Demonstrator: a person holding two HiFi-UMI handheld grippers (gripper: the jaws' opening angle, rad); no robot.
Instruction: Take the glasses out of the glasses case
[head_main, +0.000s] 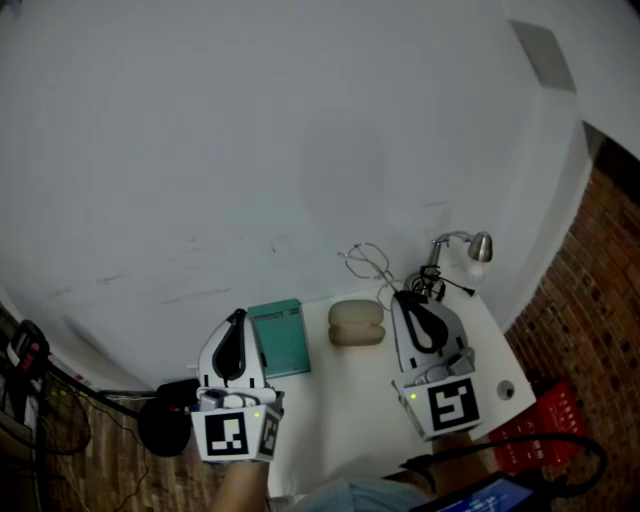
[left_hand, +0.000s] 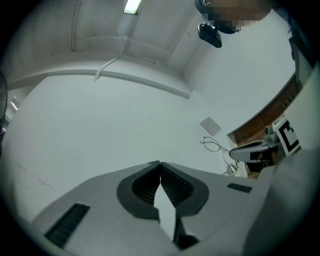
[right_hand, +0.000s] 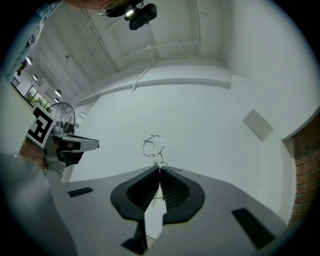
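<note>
**Glasses out of case, pinched in right gripper**

Right gripper view: the right gripper (right_hand: 160, 169) has its jaws closed on a thin wire temple of the glasses (right_hand: 153, 146). The frame sticks up past the tips, in the air in front of the wall (right_hand: 200, 115). The head view can't settle that grip. There the glasses are only thin wire loops just beyond the right tips, over the table's far edge.

Left gripper view: the left gripper (left_hand: 160, 163) has its jaws together, tips touching, nothing between them. It also catches the glasses side-on at the nose of the right gripper, with the lamp (left_hand: 231, 169) just below.

Only the head view shows the case (head_main: 356, 323). It is beige and lies on the table (head_main: 340, 420) between the two grippers, apart from the glasses. Can't tell if it is open or closed. A teal box (head_main: 280, 337) sits just left of it, by the left gripper. Both gripper views aim up at the wall and show no tabletop.

Surface and room:
- The table is small and white, set against the white wall, with the lamp at its far right corner.
- A grey wall plate (head_main: 545, 50) is high on the right.
- The floor (head_main: 90, 470) is brick-patterned, and a red basket (head_main: 545, 420) stands right of the table.
- The right gripper view adds a fan (right_hand: 62, 117) at the left.
- The left gripper view adds a ceiling light (left_hand: 132, 6).
</note>
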